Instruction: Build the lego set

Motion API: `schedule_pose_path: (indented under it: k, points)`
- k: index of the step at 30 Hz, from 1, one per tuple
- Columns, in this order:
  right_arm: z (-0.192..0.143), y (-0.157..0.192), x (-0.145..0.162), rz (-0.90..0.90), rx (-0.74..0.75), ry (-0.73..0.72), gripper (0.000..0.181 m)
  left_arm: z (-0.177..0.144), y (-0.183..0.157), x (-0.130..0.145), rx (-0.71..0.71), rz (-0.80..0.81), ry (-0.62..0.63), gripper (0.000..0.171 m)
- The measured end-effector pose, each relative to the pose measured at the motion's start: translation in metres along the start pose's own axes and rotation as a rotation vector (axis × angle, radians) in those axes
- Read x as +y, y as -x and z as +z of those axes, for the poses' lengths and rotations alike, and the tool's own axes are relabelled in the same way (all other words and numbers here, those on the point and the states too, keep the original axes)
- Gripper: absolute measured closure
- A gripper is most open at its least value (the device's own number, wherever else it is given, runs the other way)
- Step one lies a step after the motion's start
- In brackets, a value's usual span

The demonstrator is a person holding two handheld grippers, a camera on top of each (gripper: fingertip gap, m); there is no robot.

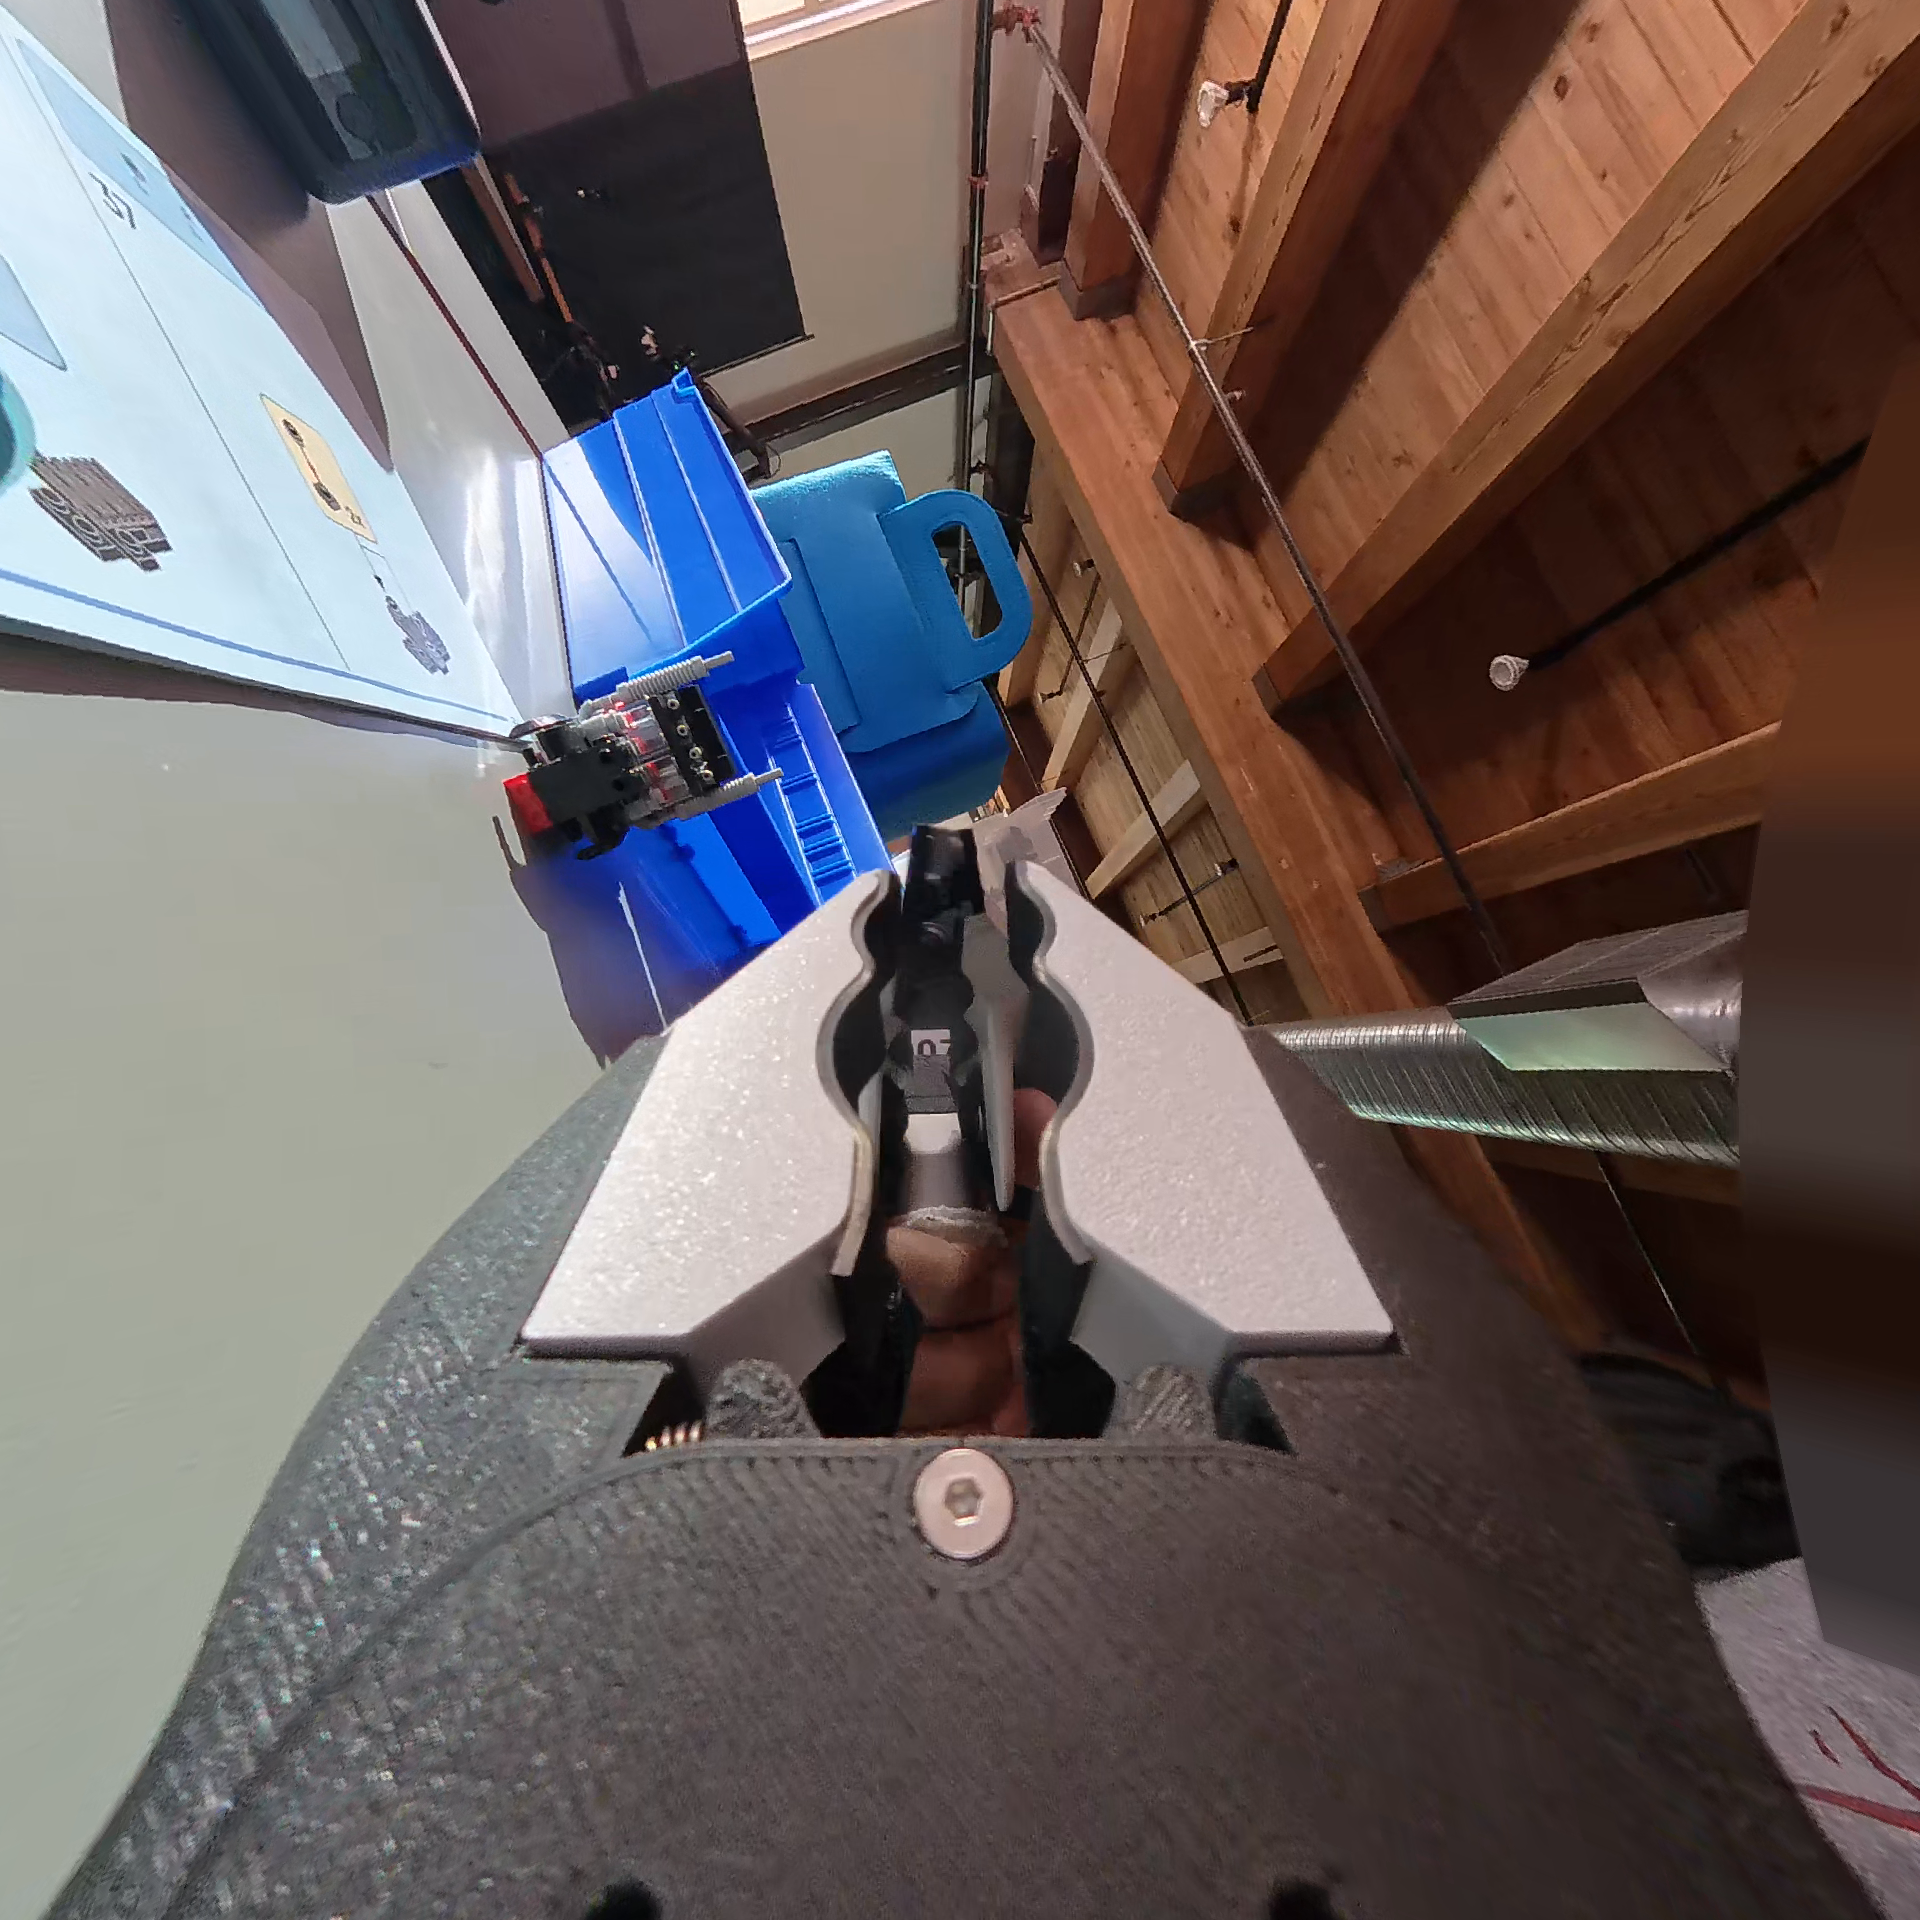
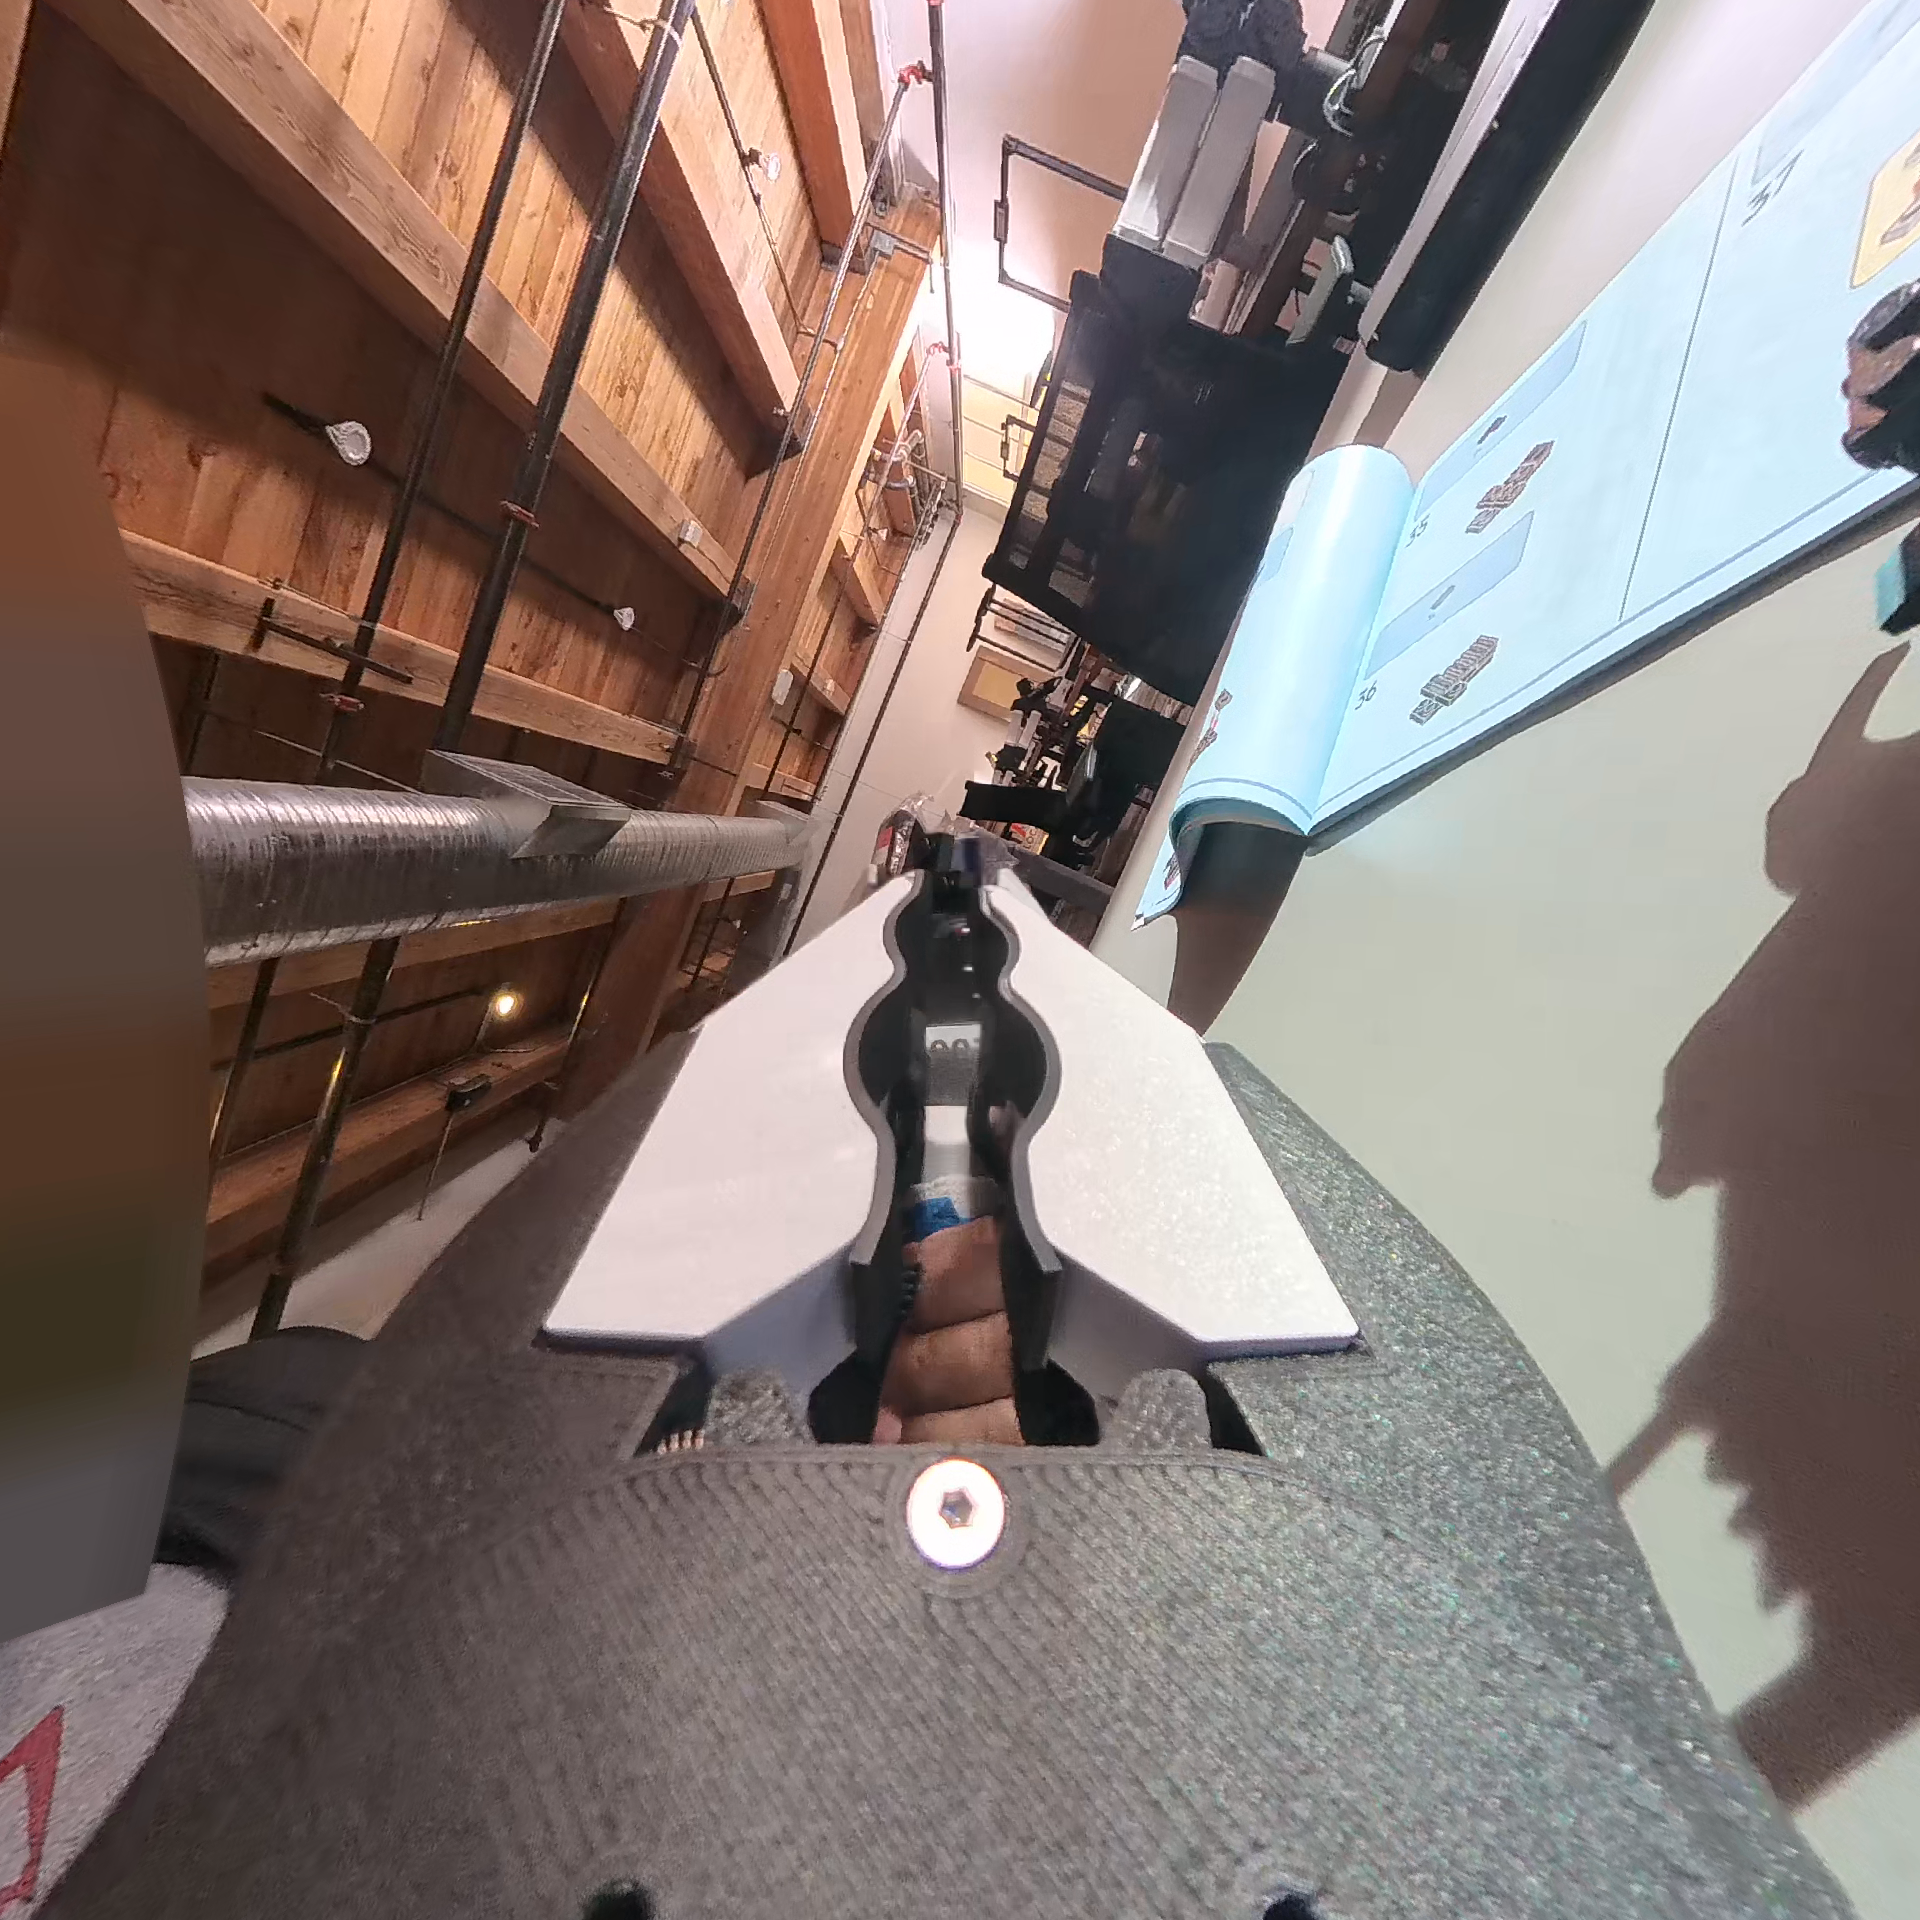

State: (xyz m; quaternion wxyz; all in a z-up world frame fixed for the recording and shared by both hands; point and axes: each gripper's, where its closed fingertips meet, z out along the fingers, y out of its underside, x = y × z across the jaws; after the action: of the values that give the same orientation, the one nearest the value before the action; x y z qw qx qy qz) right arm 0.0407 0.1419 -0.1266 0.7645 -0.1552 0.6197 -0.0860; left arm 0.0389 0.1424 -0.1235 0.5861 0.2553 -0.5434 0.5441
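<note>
**A:** Where's the build right now?

**B:** The lego assembly (image 1: pixel 623 758), a small black and grey piece with a red part and pale pins sticking out, sits on the desk (image 1: pixel 260 987) just beside the blue bin (image 1: pixel 665 561), at the corner of the open instruction booklet (image 1: pixel 187 436). Neither tool is near it; both are tipped toward the wooden ceiling (image 1: pixel 1403 364).

**A:** And the fingers?

**B:** The left gripper (image 1: pixel 951 883) has its tips nearly together, a slim gap between them. Something dark shows in that gap, but I'd guess it's the tool's own mechanism, not a brick. The right gripper (image 2: pixel 956 883) looks pressed together at the tips, seemingly empty, though the view there is poor.

**A:** So the next step?

**B:** Probably fetching a part. I'd level both tools back to the desk, check the booklet page, open one set of fingers wide, and steady the assembly by its black body, clear of those thin pins.
</note>
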Motion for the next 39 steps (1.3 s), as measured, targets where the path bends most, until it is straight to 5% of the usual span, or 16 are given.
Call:
schedule_pose_path:
  k: [23, 39]
  points:
    - [0.0, -0.008, 0.007, -0.243, 0.167, 0.097, 0.174, 0.001, 0.006, 0.0, -0.053, 0.017, -0.003, 0.156]
    - [-0.002, 0.003, 0.006, -0.432, 0.199, 0.085, 0.174, 0.005, -0.002, 0.001, -0.085, 0.2, 0.007, 0.162]
